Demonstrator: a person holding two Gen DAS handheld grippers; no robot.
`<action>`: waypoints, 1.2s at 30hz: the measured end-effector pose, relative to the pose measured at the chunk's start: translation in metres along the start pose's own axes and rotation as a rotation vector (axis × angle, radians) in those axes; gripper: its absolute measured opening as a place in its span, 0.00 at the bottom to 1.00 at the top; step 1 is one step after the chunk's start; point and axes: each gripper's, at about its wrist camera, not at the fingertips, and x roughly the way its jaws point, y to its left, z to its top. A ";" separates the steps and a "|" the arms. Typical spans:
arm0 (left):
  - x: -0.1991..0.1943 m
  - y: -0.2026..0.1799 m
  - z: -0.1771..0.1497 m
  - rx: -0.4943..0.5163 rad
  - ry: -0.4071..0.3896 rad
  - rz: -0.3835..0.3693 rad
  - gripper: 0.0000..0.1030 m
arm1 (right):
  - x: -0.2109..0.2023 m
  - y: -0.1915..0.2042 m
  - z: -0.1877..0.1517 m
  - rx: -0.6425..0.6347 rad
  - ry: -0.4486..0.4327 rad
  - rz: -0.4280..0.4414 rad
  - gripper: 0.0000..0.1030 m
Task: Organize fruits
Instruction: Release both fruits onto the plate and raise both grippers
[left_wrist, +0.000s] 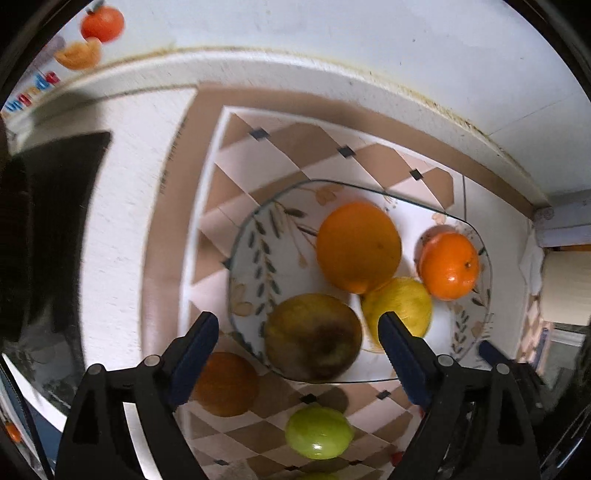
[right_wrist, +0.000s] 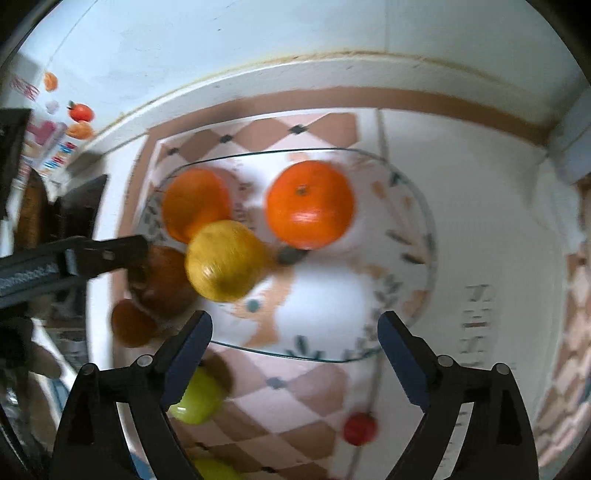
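**Both grippers wide open above the fruit plate**

Left gripper: jaws spread wide, nothing pressed between the pads. Directly between and just ahead of the blue fingers, a brownish-green fruit on the near edge of the glass plate. Further ahead of the jaws on the same plate: a large orange, a yellow fruit just beside the right finger's tip, and a glossy tangerine off to the right. Off the plate, on the checkered tablecloth: a dull orange fruit behind the left finger, and a green apple below the jaws, near the gripper's body.

Right gripper: jaws likewise wide, gripping nothing; only a bare patch of plate between the fingertips. Ahead and left of the jaws, the yellow fruit, blurred; ahead, the tangerine, touching neither finger. Green apple partly hidden behind the left finger. Small red fruit on the cloth between the fingers, nearer the right one, off the plate. Left gripper's dark body entering from the left edge, over the brownish fruit.
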 end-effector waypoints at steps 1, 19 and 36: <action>-0.004 -0.001 -0.001 0.007 -0.017 0.027 0.86 | -0.004 0.000 -0.002 -0.002 -0.011 -0.019 0.92; -0.107 0.016 -0.094 0.104 -0.334 0.159 0.86 | -0.110 0.022 -0.068 0.033 -0.214 -0.116 0.94; -0.180 0.009 -0.185 0.180 -0.511 0.099 0.86 | -0.199 0.040 -0.151 0.059 -0.381 -0.104 0.94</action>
